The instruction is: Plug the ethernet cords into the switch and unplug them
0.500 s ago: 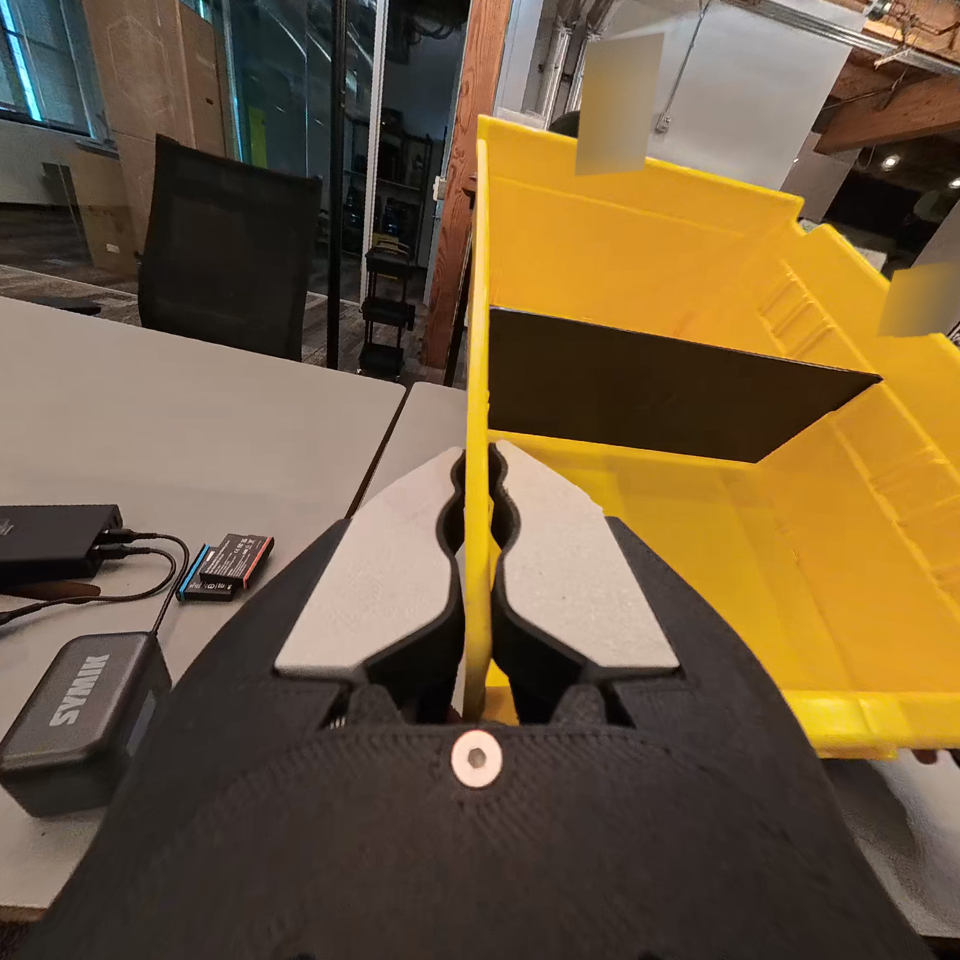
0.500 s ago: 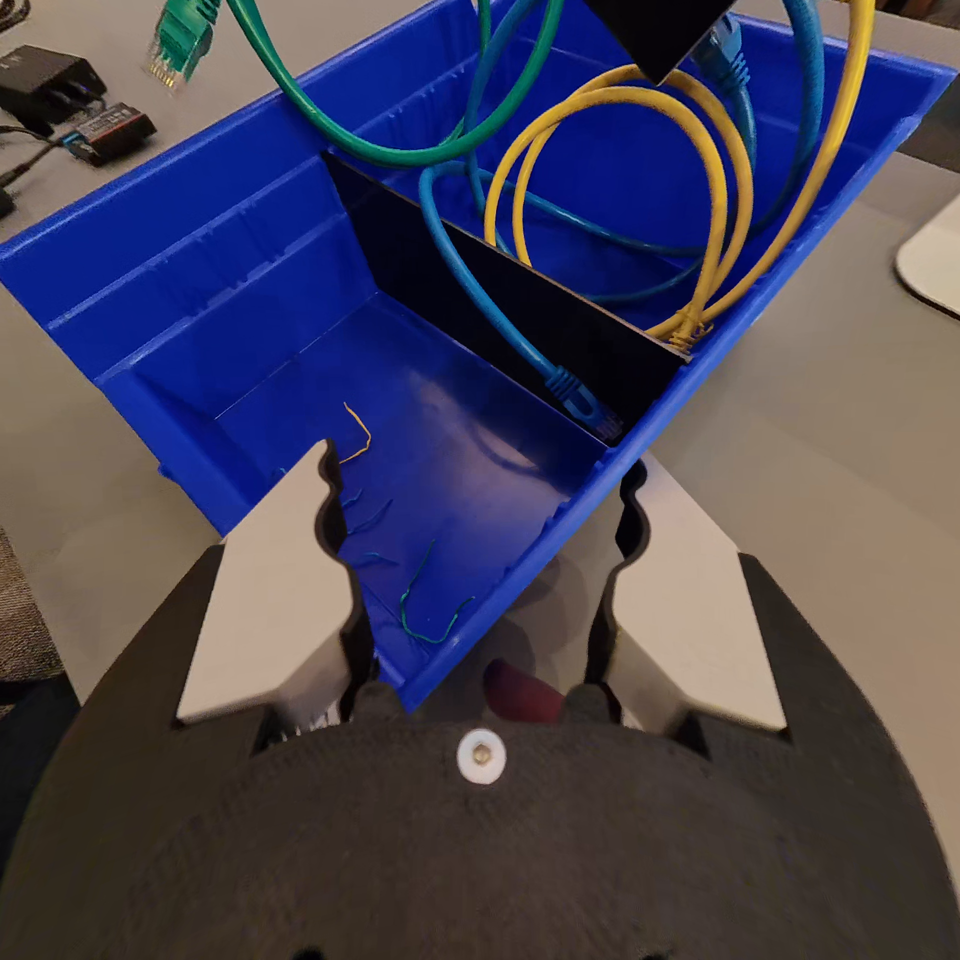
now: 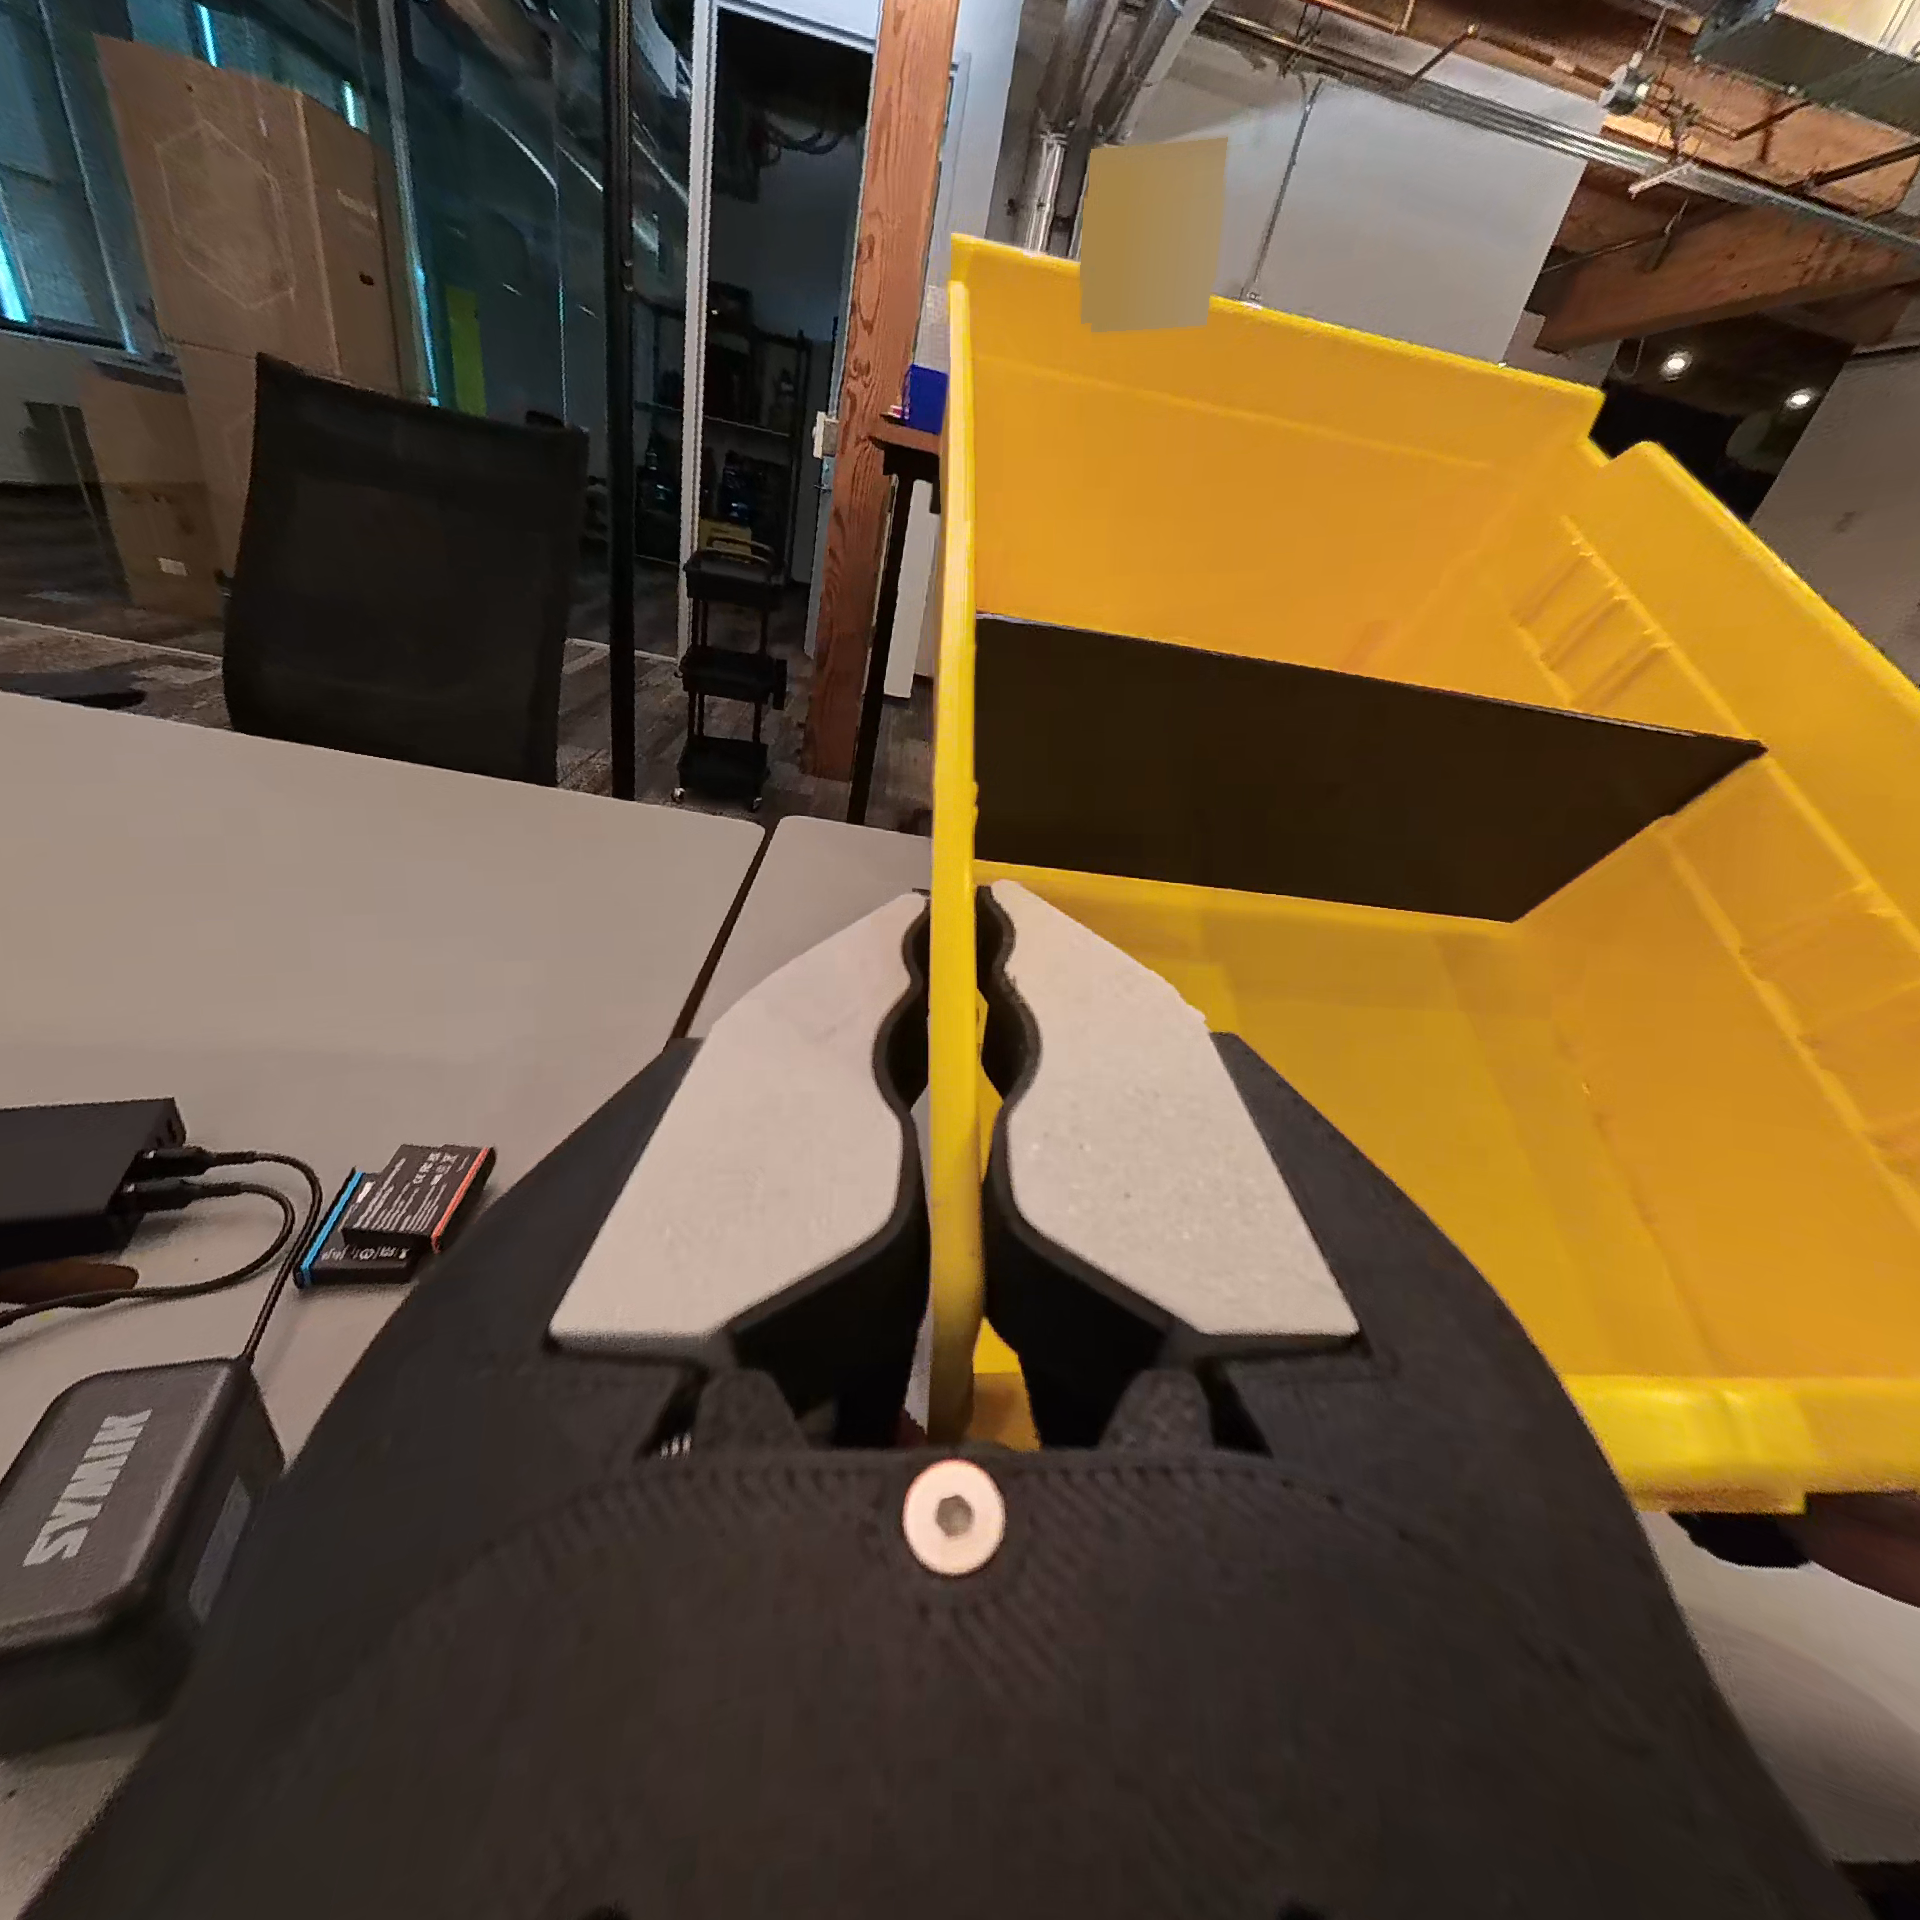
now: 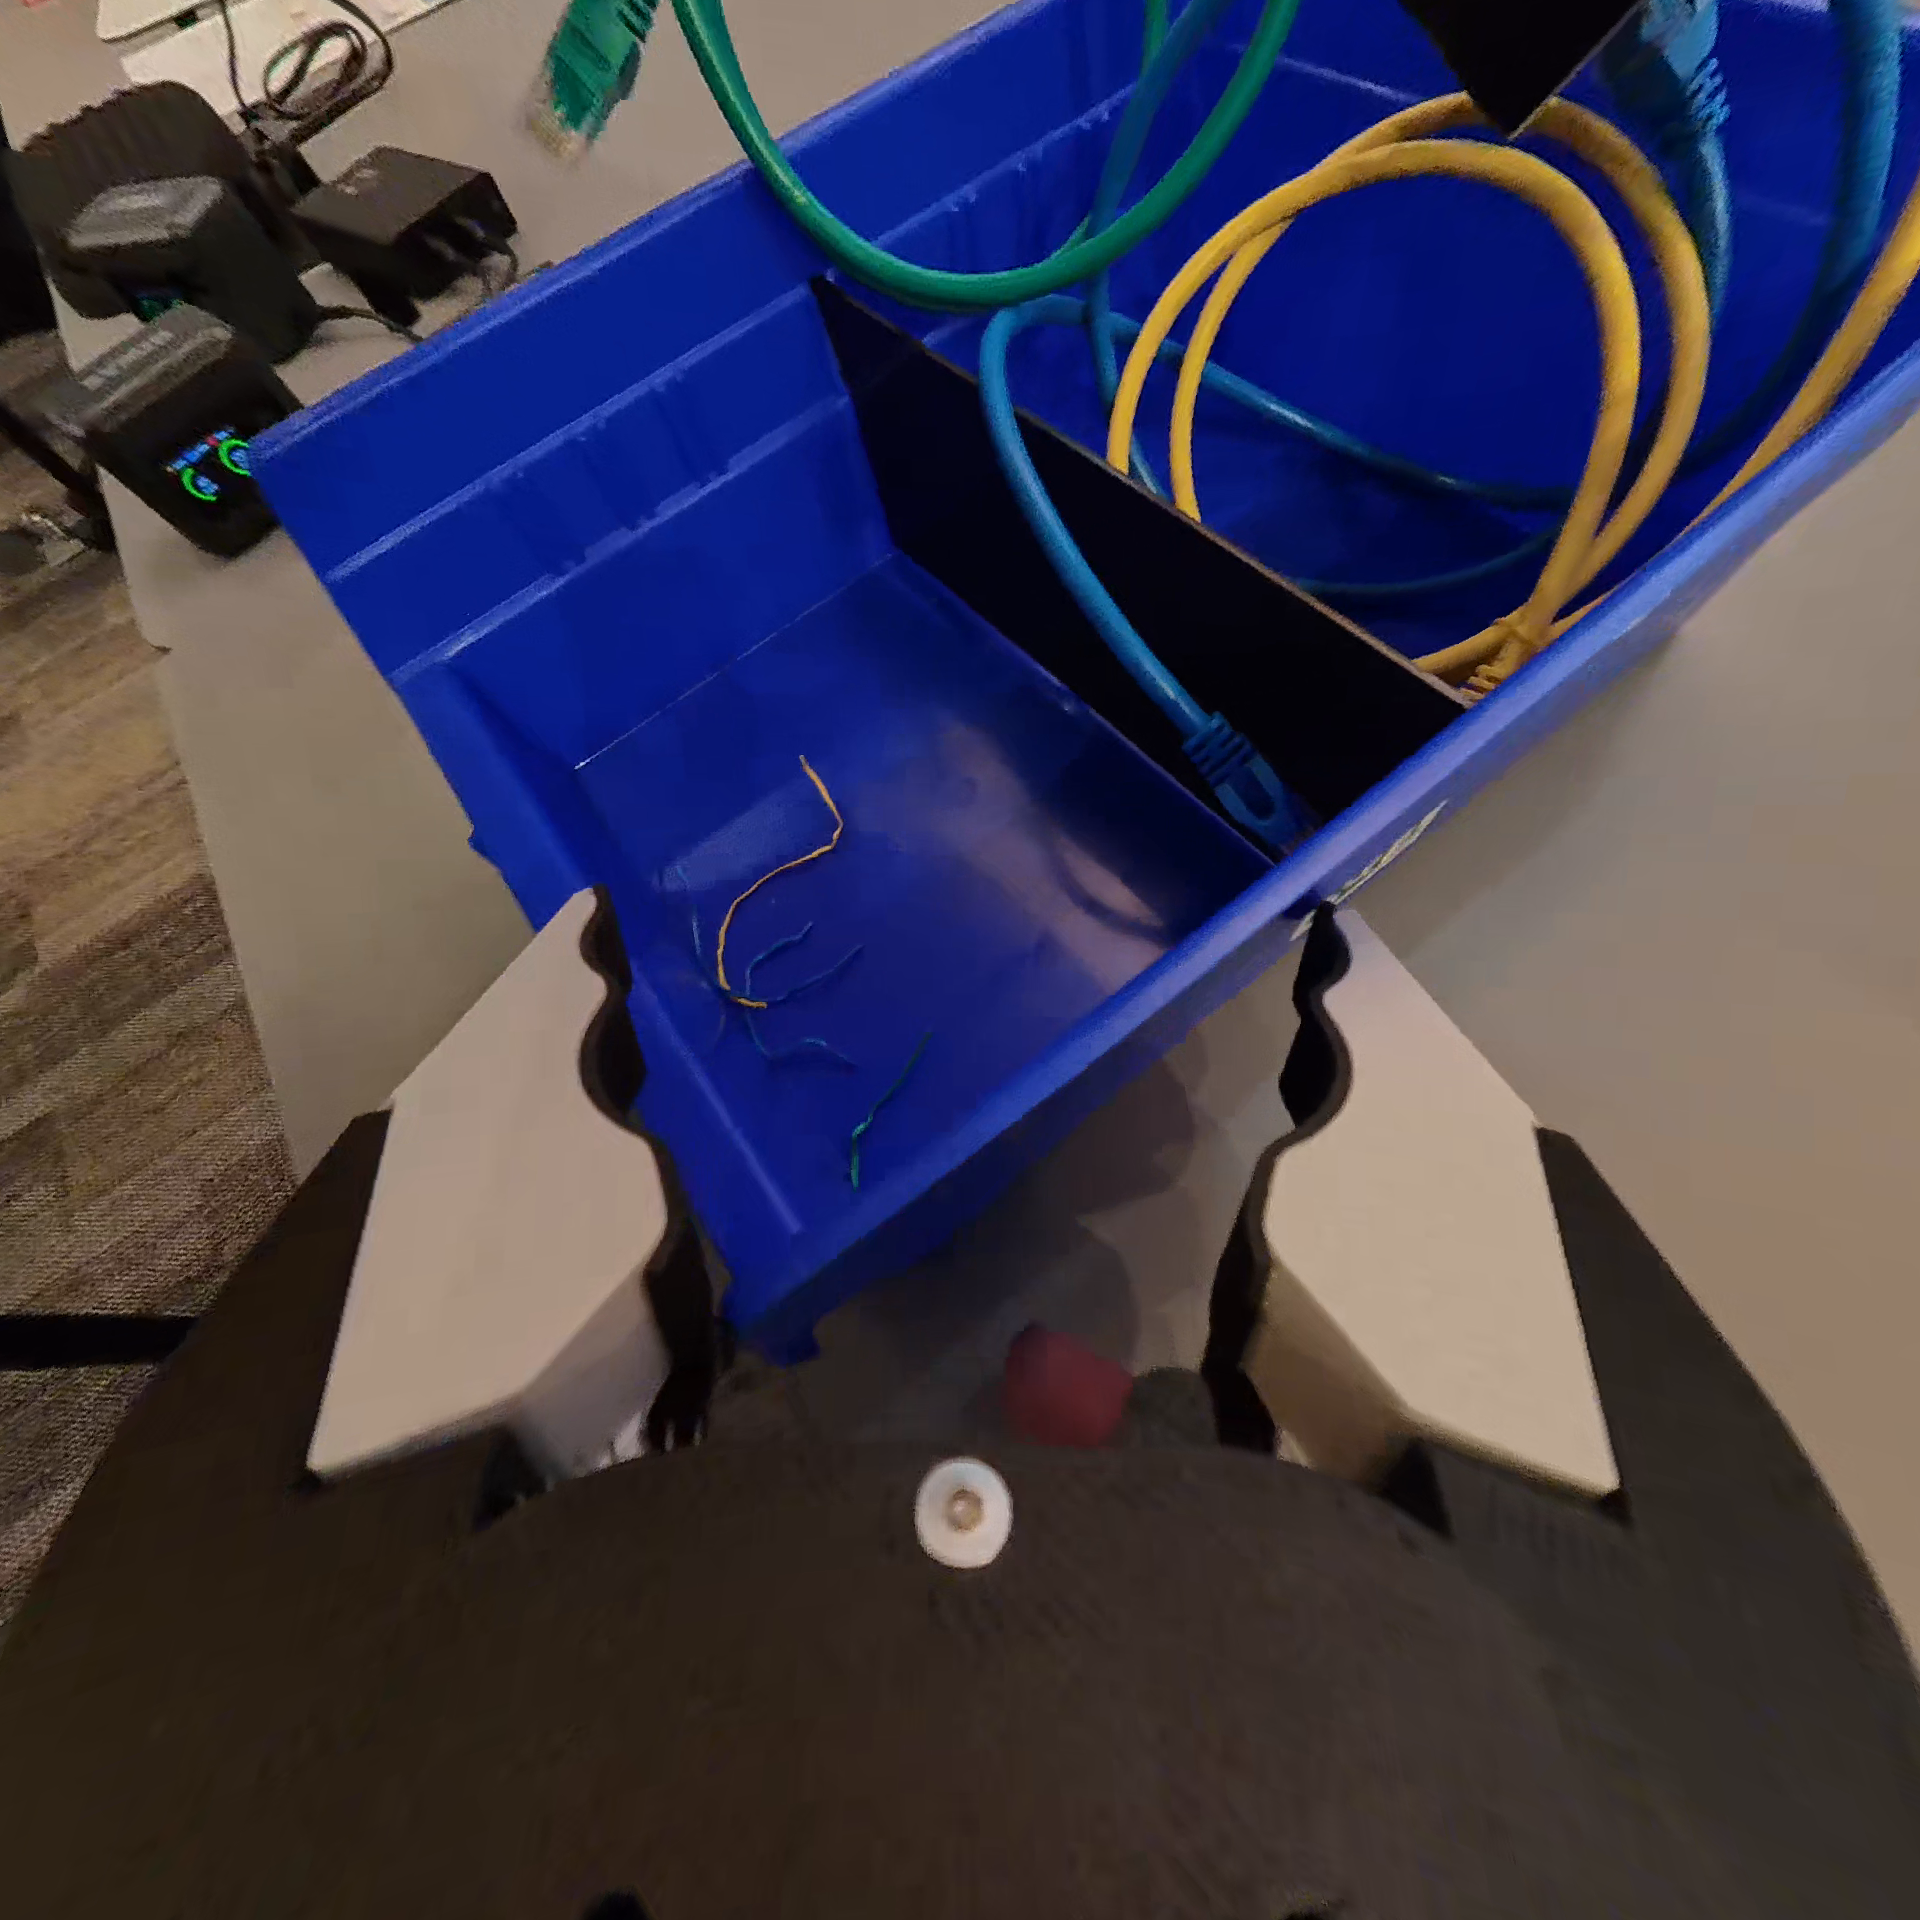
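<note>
My left gripper (image 3: 954, 904) is shut on the left side wall of a yellow bin (image 3: 1351, 499), which has a black divider (image 3: 1299, 769) and looks empty. My right gripper (image 4: 958, 912) is open, with its jaws straddling the near corner of a blue bin (image 4: 582, 520). Behind that bin's black divider (image 4: 1143, 561) lie a green cord (image 4: 935, 270), a blue cord (image 4: 1091, 582) and a yellow cord (image 4: 1621, 343). The blue cord's plug hangs over the divider. Thin wire scraps (image 4: 769, 914) lie in the near compartment. I cannot make out the switch.
In the left wrist view, a black power bank (image 3: 73, 1174), small batteries (image 3: 400, 1210) and a black case (image 3: 104, 1507) lie on the grey table to the left. A black chair (image 3: 405, 582) stands behind. In the right wrist view, black devices (image 4: 187, 239) sit left of the blue bin, by the table edge.
The right gripper has swung relative to the blue bin, so the table's left edge and the floor now show. The left gripper still clamps the yellow bin, and both have shifted slightly.
</note>
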{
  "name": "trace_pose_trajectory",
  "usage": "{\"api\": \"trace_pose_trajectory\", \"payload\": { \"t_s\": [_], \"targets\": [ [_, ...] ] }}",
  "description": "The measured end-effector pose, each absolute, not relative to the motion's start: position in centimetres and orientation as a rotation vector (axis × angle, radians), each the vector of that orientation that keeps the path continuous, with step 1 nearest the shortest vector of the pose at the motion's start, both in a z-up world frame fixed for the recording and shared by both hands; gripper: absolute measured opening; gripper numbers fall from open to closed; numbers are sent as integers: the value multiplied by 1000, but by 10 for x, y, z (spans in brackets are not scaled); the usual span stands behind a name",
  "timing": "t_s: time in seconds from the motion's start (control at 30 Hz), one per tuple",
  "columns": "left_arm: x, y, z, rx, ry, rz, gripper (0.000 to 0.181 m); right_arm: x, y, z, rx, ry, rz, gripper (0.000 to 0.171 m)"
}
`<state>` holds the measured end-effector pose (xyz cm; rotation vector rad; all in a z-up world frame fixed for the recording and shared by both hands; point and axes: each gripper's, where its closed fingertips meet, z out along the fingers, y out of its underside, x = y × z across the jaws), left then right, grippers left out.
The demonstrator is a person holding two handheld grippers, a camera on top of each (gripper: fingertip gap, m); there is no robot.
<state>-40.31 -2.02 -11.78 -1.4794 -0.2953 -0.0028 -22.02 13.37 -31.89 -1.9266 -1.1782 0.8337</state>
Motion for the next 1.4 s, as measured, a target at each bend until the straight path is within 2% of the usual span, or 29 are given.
{"api": "trace_pose_trajectory", "payload": {
  "t_s": [0.17,0.37,0.73,1.1,1.2,1.27,1.4],
  "targets": [
    [-382,-13,-108,-1482,-247,-10,5,-196,144,-295,-1853,-1161,808,125],
    [-330,17,-103,-1481,-192,-101,4,-105,149,-242,-1747,-1117,972,115],
    [-146,133,-135,-1651,35,-401,5,96,126,-168,-1623,-918,1039,125],
    [38,216,-193,-1788,264,-623,4,196,114,-174,-1652,-588,940,124],
    [71,233,-214,-1821,292,-651,5,227,121,-183,-1677,-536,886,112],
    [92,241,-228,-1845,319,-663,5,243,120,-181,-1650,-499,934,120],
    [128,258,-254,-1896,357,-672,5,273,128,-204,-1728,-417,872,121]
  ]
}}
